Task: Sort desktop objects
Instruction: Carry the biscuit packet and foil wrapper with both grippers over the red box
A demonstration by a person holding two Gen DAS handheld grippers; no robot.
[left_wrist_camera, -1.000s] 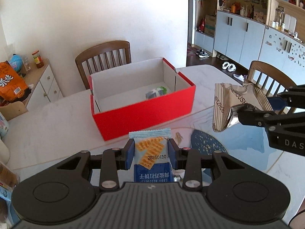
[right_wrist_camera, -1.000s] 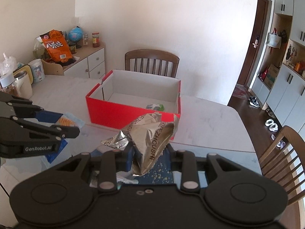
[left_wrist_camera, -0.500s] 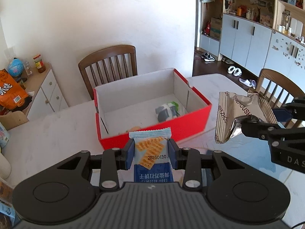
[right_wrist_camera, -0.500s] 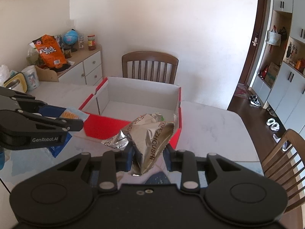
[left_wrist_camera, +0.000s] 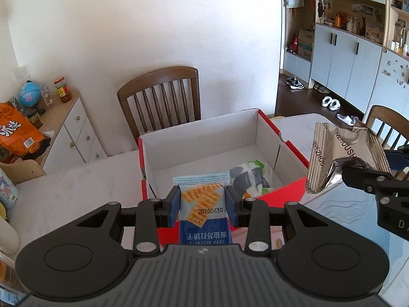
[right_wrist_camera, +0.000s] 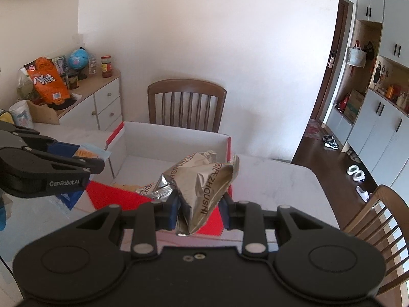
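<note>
Now holding two packets over the near edge of the red box (left_wrist_camera: pixel 294 190), one per hand-held gripper. Left hand-held gripper (left_wrist_camera: pixel 202 206): blue pads clamped narrow on a biscuit packet (left_wrist_camera: pixel 203 215), upright, crimped top end up, just above the box's front wall. Right hand-held gripper (right_wrist_camera: pixel 199 211): pinched on a crumpled foil bag (right_wrist_camera: pixel 202 181), its open mouth flaring upward, hanging over the box's front right corner. Seen also in the left wrist view, foil bag (left_wrist_camera: pixel 340 158) off to the right of the box, clear of the rim. Inside the box, lying on the white floor near the right wall, one green-and-white wrapper (left_wrist_camera: pixel 251 176). Box resting on a pale surface (right_wrist_camera: pixel 276 179), a wooden chair (right_wrist_camera: pixel 186 105) behind it.
</note>
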